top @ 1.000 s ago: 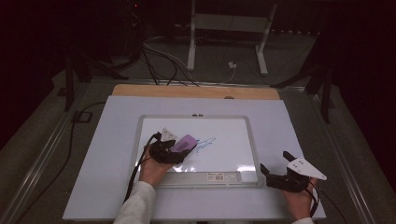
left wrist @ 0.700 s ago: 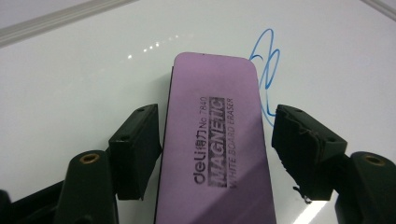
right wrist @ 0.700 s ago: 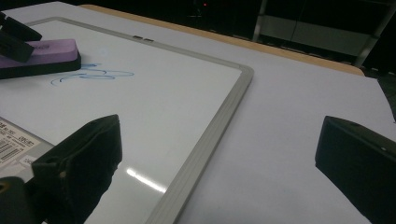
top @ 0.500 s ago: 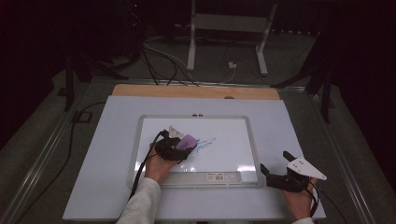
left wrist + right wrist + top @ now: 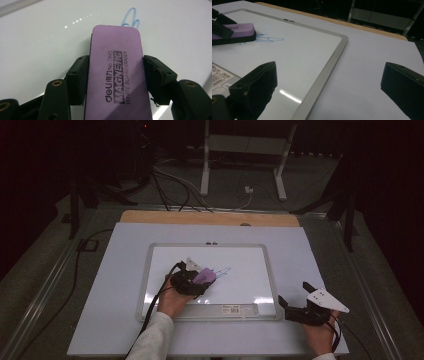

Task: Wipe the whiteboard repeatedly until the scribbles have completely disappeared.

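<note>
Lying flat on the whiteboard (image 5: 250, 270), a purple eraser (image 5: 117, 75) is clamped between the two black jaws of the left gripper (image 5: 116, 75), whose pads press on its long sides; those jaws have just been closing in on it. Black print on its top reads "deli No 7840 MAGNETIC WHITE BOARD ERASER". In the high view the eraser (image 5: 205, 276) sits left of the board's middle, with the left gripper (image 5: 197, 279) and the person's left hand (image 5: 172, 300) behind it toward the near edge. Just past the eraser's far end runs a blue scribble (image 5: 131, 18), a few looped pen strokes on the white surface; from the right gripper view the eraser (image 5: 234, 32) touches the left end of that scribble (image 5: 268, 39). The whiteboard has a grey frame (image 5: 329, 67) with rounded corners and a barcode label (image 5: 239, 309) on its near edge. It lies on a larger white sheet (image 5: 320, 255) covering the table, whose wooden edge (image 5: 210, 218) shows at the far side. The right gripper (image 5: 300, 307) rests on that sheet off the board's near right corner, well apart from the eraser, its jaws standing wide with nothing between them
</note>
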`<state>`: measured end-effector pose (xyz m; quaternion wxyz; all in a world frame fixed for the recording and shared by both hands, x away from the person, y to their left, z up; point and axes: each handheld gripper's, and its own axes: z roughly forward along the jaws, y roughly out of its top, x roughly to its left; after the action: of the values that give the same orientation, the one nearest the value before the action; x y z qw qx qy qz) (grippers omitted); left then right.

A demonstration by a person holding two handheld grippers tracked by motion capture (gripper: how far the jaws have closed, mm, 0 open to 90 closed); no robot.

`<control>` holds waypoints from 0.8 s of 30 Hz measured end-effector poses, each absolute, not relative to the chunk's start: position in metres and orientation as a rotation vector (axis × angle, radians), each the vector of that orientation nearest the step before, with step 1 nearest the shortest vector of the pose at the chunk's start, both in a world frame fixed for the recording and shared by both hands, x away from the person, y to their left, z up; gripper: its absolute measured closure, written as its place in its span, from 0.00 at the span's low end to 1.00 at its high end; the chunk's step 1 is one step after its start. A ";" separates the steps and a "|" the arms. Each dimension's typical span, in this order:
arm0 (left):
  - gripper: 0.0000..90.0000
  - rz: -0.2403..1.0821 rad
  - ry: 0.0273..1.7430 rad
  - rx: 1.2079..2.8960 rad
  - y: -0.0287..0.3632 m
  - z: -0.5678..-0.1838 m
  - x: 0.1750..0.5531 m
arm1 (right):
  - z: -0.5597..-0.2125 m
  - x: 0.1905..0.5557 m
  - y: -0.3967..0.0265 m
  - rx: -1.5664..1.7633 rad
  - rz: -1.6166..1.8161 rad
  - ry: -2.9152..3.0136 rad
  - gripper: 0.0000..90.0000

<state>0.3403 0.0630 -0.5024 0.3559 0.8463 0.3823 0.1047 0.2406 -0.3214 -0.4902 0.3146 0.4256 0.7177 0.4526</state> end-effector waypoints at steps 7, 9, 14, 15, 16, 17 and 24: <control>0.46 0.266 0.976 2.203 0.060 -0.501 0.339 | -0.490 0.241 -0.322 1.123 1.194 1.890 0.01; 0.47 0.282 0.998 2.207 0.062 -0.500 0.341 | -0.490 0.241 -0.322 1.123 1.193 1.890 0.01; 0.47 0.312 1.087 2.177 0.075 -0.500 0.351 | -0.490 0.240 -0.322 1.124 1.194 1.889 0.01; 0.47 0.316 1.103 2.171 0.078 -0.500 0.353 | -0.490 0.240 -0.322 1.125 1.193 1.889 0.01; 0.47 0.320 1.114 2.165 0.081 -0.501 0.355 | -0.490 0.240 -0.322 1.125 1.194 1.889 0.01; 0.47 0.322 1.127 2.160 0.084 -0.501 0.357 | -0.490 0.241 -0.322 1.124 1.194 1.890 0.01; 0.47 0.317 1.117 2.156 0.079 -0.501 0.356 | -0.490 0.241 -0.321 1.123 1.194 1.892 0.01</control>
<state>0.3555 0.0794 -0.5013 0.3395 0.8281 0.4292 0.1217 0.2408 -0.3214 -0.4903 0.3140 0.4260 0.7176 0.4528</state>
